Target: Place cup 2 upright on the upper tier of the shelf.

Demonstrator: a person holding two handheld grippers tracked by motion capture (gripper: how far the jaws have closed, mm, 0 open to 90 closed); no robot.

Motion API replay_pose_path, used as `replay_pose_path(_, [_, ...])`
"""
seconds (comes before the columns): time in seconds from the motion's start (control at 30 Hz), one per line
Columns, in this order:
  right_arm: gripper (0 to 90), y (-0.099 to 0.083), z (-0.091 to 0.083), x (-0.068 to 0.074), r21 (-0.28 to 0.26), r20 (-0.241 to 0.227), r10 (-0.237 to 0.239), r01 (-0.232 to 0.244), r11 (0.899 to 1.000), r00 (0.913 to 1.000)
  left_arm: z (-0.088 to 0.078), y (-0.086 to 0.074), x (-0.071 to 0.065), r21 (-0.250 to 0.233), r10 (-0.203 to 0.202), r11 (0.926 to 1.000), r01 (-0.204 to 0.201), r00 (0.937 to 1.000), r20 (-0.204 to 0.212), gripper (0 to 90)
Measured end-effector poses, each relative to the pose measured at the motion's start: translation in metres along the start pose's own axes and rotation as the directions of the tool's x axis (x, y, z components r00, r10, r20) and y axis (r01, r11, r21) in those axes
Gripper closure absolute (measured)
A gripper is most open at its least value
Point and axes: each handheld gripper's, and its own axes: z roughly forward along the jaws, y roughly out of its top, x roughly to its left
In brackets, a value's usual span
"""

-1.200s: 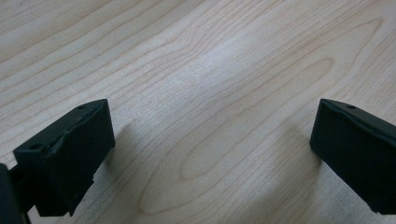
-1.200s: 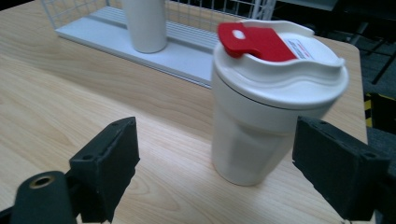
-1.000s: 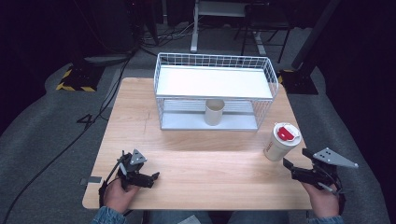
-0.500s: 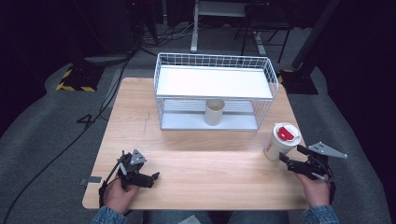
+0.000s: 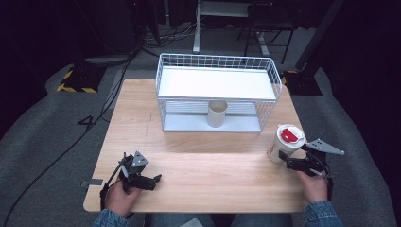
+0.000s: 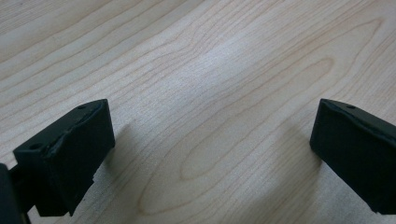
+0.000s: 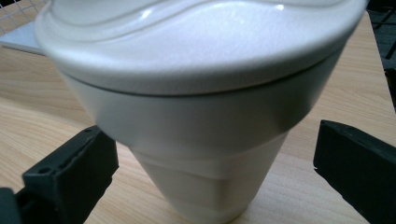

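The right gripper sits at the lower right of the high view, and its jaws have just been opening wide. In the right gripper view the white cup stands between the two black jaws, with a gap on each side, so the pads do not press on it. The cup has a white lid with a red spot on top. It stands upright on the wooden table, near the right edge, just up and left of the right gripper in the high view.

The left gripper rests at the lower left of the high view, close to the front edge of the table. Its jaws are wide apart too, with bare wood between them in the left gripper view.

A white wire basket stands in the upper middle of the high view, well apart from both grippers. A tan cup sits in its lower shelf. A wide stretch of bare table lies between the basket and the two hands, and between the two grippers
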Motion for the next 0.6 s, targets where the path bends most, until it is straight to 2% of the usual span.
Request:
replay_pose_path(0.23, [0.3, 0.001, 0.009, 0.001, -0.019, -0.009, -0.011, 0.011, 1.000, 0.9999, 0.000, 0.000, 0.000, 0.000, 0.000, 1.0000, 0.000, 1.0000, 0.000, 0.4])
replay_pose_path(0.6, [0.9, -0.002, 0.022, 0.001, -0.066, -0.021, 0.006, -0.008, 0.998, 0.9998, 0.000, 0.000, 0.000, 0.000, 0.000, 1.0000, 0.000, 1.0000, 0.000, 0.4])
